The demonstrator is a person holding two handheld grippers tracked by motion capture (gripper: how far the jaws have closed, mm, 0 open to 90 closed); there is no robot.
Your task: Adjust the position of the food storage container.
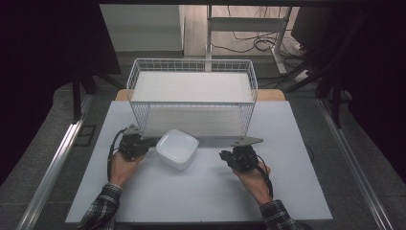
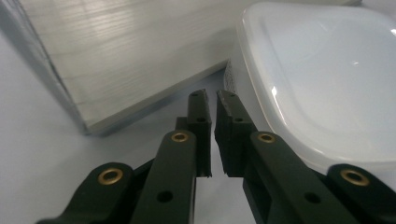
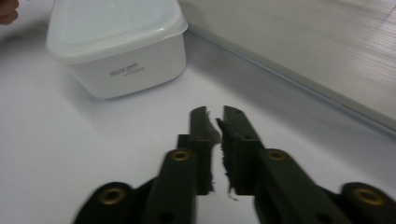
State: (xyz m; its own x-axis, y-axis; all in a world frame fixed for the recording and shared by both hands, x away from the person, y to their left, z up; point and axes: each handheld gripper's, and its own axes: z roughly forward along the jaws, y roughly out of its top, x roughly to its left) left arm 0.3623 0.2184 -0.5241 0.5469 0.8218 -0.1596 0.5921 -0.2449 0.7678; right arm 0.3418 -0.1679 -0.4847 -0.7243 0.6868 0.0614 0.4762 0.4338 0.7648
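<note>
Your left gripper (image 2: 212, 105) has its jaws drawn almost together with nothing between them, and its tips sit just beside the near left corner of the box (image 2: 322, 88), not touching it as far as the left gripper view lets me tell. That placement reads as a push or a nudge, not a grab: shut jaws make one blunt tip.

Your right gripper (image 3: 214, 121) is likewise closed on nothing and stands well apart from the box (image 3: 116, 44), aimed at it across bare table (image 3: 60, 154). I judge it waits as a stop on the far side.

The box (image 1: 177, 148) sits lid up on the table (image 1: 201, 191), just in front of the basket (image 1: 191, 98). It is near square, so no clear long axis; it lies turned, one corner toward you.
</note>
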